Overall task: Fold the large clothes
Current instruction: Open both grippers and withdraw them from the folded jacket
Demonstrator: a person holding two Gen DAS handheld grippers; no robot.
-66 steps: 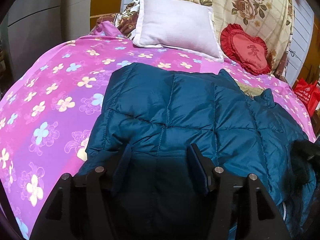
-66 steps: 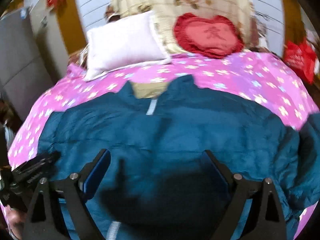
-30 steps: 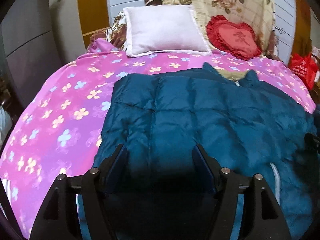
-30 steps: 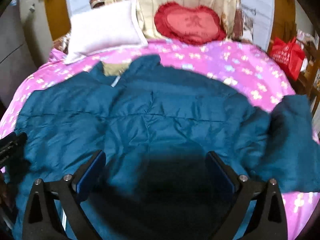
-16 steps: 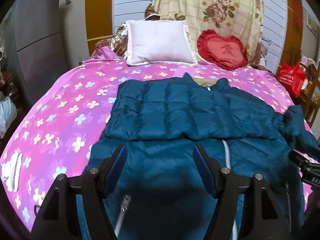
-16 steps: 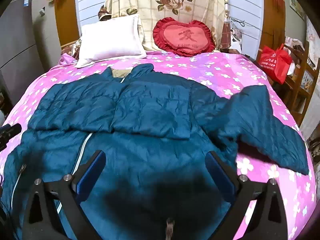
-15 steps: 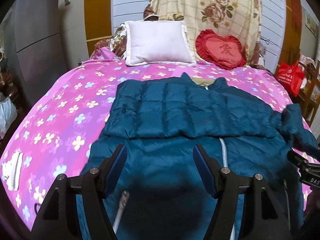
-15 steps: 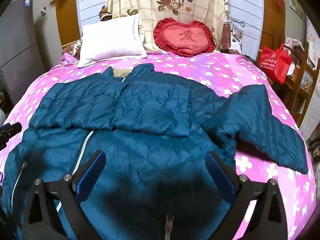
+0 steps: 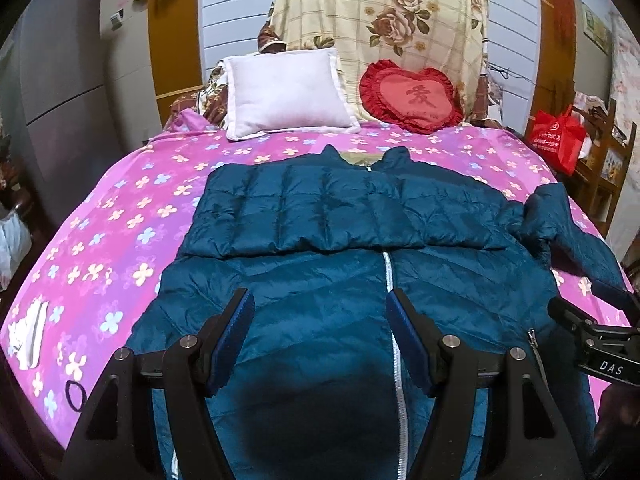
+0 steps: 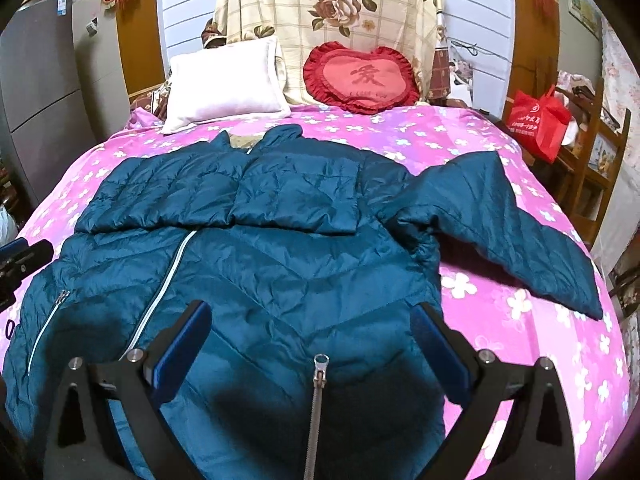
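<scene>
The teal jacket (image 10: 280,272) lies front-up on the pink bedspread (image 10: 520,312), collar toward the pillows; one sleeve is folded across its chest, the other (image 10: 516,224) sprawls right, nearer my right gripper (image 10: 312,340). Both it and the left gripper (image 9: 320,336) gape wide, empty. A second ago I hovered closer; I've since pulled back.

The jacket (image 9: 320,280)'s hem runs off the lower edge in both views; the bedspread (image 9: 100,240) beneath it is hidden, and the red bag (image 10: 536,124)'s print is too small to read.
</scene>
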